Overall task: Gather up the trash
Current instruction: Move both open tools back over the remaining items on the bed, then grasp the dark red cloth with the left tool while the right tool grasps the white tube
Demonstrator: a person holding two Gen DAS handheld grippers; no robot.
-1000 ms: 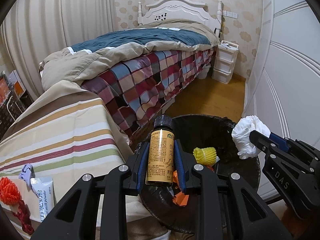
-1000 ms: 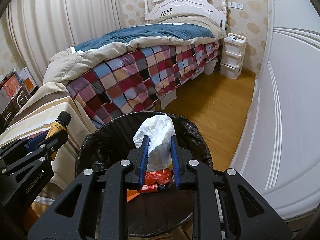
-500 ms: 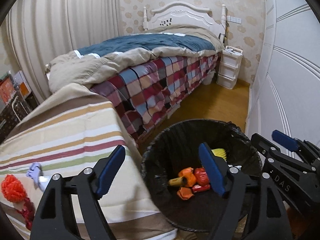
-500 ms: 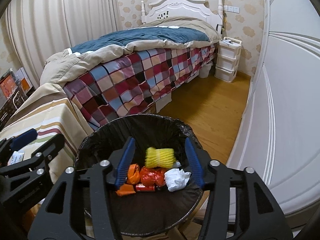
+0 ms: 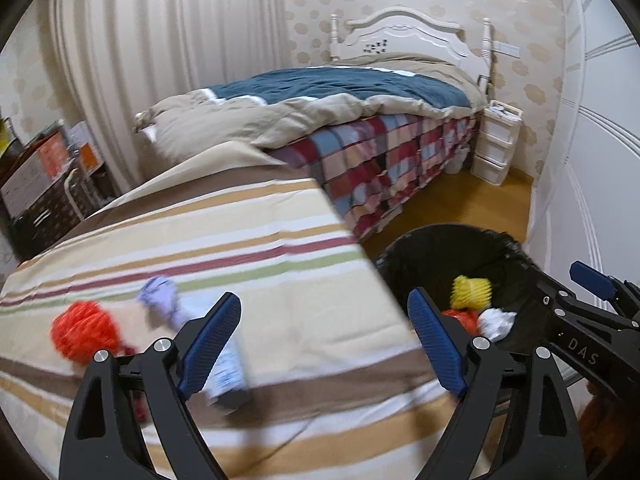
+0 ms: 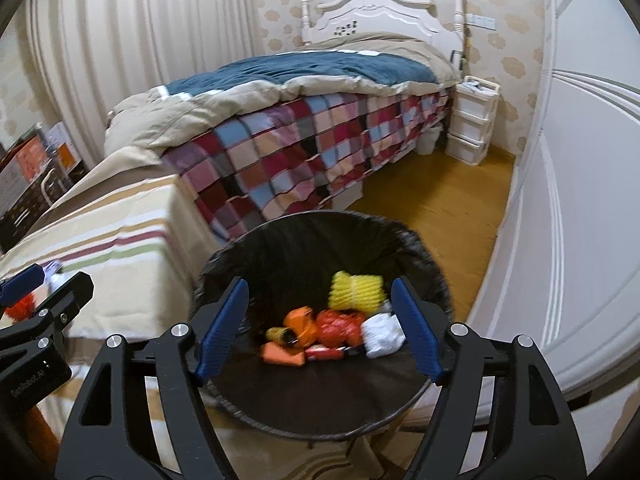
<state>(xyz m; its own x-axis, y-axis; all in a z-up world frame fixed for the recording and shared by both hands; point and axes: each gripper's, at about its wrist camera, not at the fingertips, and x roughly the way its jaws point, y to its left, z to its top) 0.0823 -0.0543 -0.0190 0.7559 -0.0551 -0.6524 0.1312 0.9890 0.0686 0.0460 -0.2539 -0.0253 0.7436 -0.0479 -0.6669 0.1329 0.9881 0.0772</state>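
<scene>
Careful: your left gripper point(image 5: 324, 344) and right gripper point(image 6: 320, 328) both gape empty; swing fast and you may knock the red ball point(image 5: 86, 336) off the striped cloth's point(image 5: 240, 240) near edge, missing the bin point(image 6: 304, 240).

Left wrist view: you look forward and down over the striped table point(image 5: 240, 232), close, with the bin point(image 5: 436, 240) at lower right of frame. Right wrist view: you look down into the same bin point(image 6: 256, 236), close, centred low in frame, table point(image 6: 120, 264) at left. Both views share bin, table edge and the bed point(image 5: 360, 92) in the upper centre.
</scene>
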